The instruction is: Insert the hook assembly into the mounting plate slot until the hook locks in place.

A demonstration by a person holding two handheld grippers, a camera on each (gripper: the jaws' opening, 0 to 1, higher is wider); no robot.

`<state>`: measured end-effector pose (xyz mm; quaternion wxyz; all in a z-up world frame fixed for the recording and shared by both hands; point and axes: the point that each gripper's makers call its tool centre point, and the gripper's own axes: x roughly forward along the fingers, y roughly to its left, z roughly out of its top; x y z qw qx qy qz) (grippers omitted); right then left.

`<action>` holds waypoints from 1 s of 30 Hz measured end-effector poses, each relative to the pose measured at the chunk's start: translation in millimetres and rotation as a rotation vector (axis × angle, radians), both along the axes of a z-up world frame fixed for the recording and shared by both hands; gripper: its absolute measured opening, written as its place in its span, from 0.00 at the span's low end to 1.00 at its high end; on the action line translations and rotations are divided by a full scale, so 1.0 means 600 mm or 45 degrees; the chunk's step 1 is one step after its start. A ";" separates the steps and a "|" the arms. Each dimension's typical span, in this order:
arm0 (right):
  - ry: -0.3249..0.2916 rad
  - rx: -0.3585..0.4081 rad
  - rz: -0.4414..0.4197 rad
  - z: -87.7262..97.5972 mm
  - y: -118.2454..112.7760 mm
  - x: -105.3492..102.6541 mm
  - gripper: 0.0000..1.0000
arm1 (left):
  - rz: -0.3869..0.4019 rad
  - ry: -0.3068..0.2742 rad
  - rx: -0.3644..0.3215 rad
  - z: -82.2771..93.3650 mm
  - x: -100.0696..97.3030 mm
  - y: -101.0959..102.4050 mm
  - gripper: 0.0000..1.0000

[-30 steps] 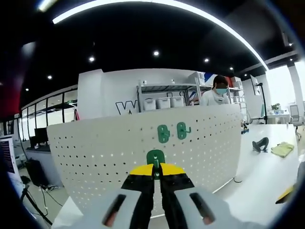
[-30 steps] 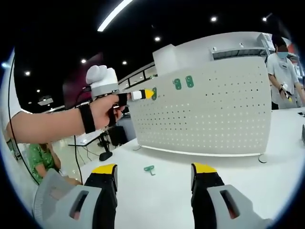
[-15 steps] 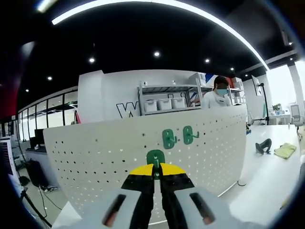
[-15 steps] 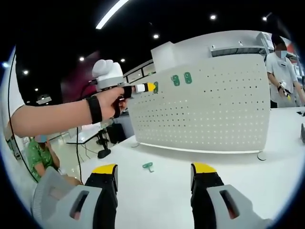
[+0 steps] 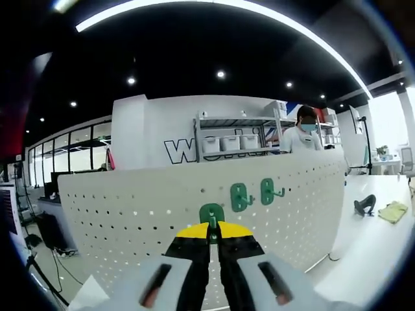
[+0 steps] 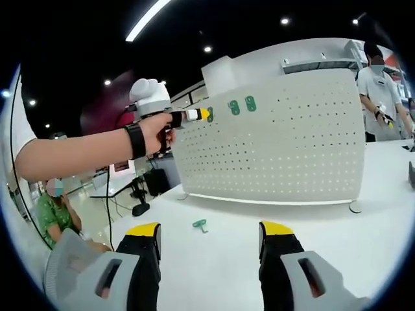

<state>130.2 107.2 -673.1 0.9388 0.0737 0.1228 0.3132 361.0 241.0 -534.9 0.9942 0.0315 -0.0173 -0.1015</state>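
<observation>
In the left gripper view, the left gripper (image 5: 211,228) has its yellow-tipped jaws pressed together on a green hook (image 5: 211,214), whose rounded plate stands up just past the tips. Beyond it stands the white pegboard (image 5: 130,214), and whether the held hook touches it cannot be told. Two more green hooks (image 5: 253,194) hang side by side on the board, up and to the right of the held one.

In the right gripper view, the right gripper (image 6: 209,234) hangs over the white table (image 6: 214,259) with its jaws wide apart and nothing between them. A spare green hook (image 6: 200,225) lies on the table between the jaws and the pegboard's near foot. At the far left, a person's hand (image 6: 154,133) holds the left gripper up at the board's upper left corner, beside the mounted pair. A person in white (image 6: 379,84) stands behind the board's right end.
</observation>
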 end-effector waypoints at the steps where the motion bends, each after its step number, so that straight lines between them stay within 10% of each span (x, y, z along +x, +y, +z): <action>1: 0.004 0.001 0.003 0.000 0.002 0.002 0.62 | 0.001 0.000 -0.001 0.000 0.001 -0.001 0.03; 30: 0.010 0.027 0.006 0.003 0.010 0.007 0.61 | 0.016 0.003 0.022 0.018 0.060 0.000 0.03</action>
